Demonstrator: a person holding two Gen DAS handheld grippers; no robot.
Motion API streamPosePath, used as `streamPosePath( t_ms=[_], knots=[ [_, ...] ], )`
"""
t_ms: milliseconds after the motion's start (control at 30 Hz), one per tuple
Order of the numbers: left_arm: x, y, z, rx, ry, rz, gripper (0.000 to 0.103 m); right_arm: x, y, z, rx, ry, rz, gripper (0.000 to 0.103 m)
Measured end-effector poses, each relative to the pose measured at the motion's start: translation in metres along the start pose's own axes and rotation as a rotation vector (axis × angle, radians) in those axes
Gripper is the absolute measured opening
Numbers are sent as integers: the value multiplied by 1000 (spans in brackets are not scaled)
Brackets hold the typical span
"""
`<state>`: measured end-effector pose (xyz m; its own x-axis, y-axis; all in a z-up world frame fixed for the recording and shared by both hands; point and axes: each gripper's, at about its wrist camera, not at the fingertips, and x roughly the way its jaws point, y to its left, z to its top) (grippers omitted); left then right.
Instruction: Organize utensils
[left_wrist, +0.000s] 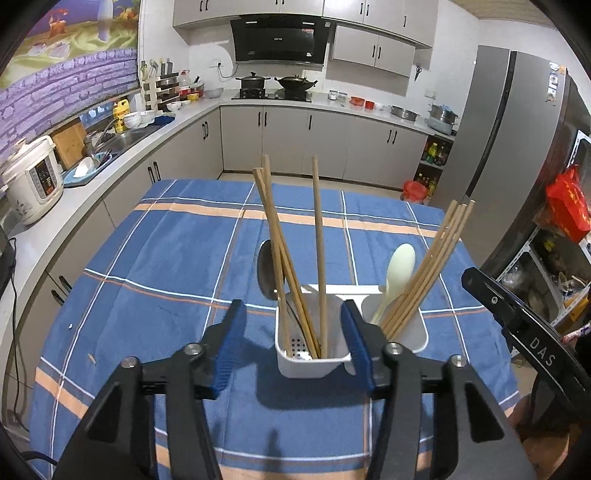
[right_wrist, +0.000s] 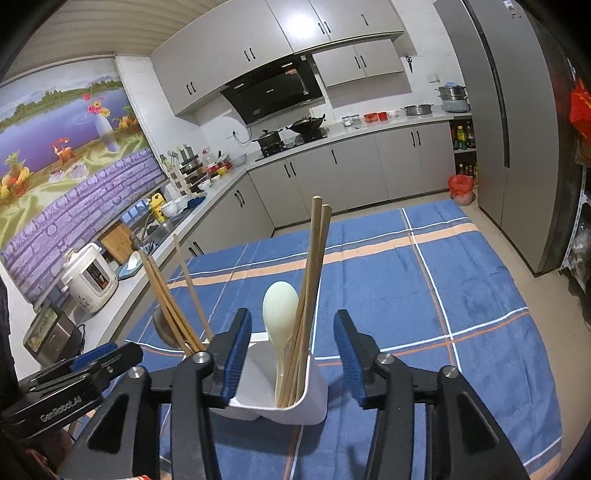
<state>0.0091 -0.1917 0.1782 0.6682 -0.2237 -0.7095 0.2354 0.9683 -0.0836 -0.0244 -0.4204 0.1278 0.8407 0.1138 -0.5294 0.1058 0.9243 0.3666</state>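
Two hand-held grippers hang over a white plastic two-compartment utensil holder (left_wrist: 314, 354) standing on a table under a blue plaid cloth with orange and white stripes (left_wrist: 166, 258), in a grey-cabinet kitchen. The left gripper (left_wrist: 293, 347) has its blue-padded jaws spread, empty, bracketing the holder's left compartment without pressing it. The right gripper (right_wrist: 293, 356) is likewise spread and empty, its jaws either side of the right compartment. Both sit just on the near side of the holder, pointing down and away at it.

In the left compartment stand three long wooden chopsticks (left_wrist: 291, 251) and a steel ladle (left_wrist: 266, 269), bowl up; in the right, a bundle of wooden chopsticks (left_wrist: 428, 269) and a pale cream plastic spoon (left_wrist: 397, 269). Every handle runs near upright, leaning slightly apart. Each hand is nearest its own compartment. No loose utensil shows on the cloth, so the sorting looks close to finished.
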Motion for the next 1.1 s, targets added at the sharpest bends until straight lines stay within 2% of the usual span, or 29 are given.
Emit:
streamPosePath(
  t_ms=[200,333,467,567,733,900,1033,1100],
  knots=[
    [-31,7,-18,9,-26,18,76,-13,8,-14,10,8,-10,68],
    [-55,6,-33,66,-58,46,86,-18,16,-29,-8,33,-33,72],
    [-79,14,-45,65,-124,80,90,-36,28,-43,-65,19,-96,74],
    [-101,29,-51,19,-179,81,96,-57,43,-53,-137,-21,-168,80],
    [-138,57,-64,-23,-225,67,97,-87,75,-70,-232,-67,-269,87],
    [-179,86,-74,-49,-315,86,103,-110,105,-85,-284,-84,-298,88],
    [-205,106,-79,-76,-387,97,103,-127,125,-92,-279,-107,-294,89],
    [-212,111,-82,-64,-397,93,103,-135,134,-96,-265,-122,-284,89]
  ],
)
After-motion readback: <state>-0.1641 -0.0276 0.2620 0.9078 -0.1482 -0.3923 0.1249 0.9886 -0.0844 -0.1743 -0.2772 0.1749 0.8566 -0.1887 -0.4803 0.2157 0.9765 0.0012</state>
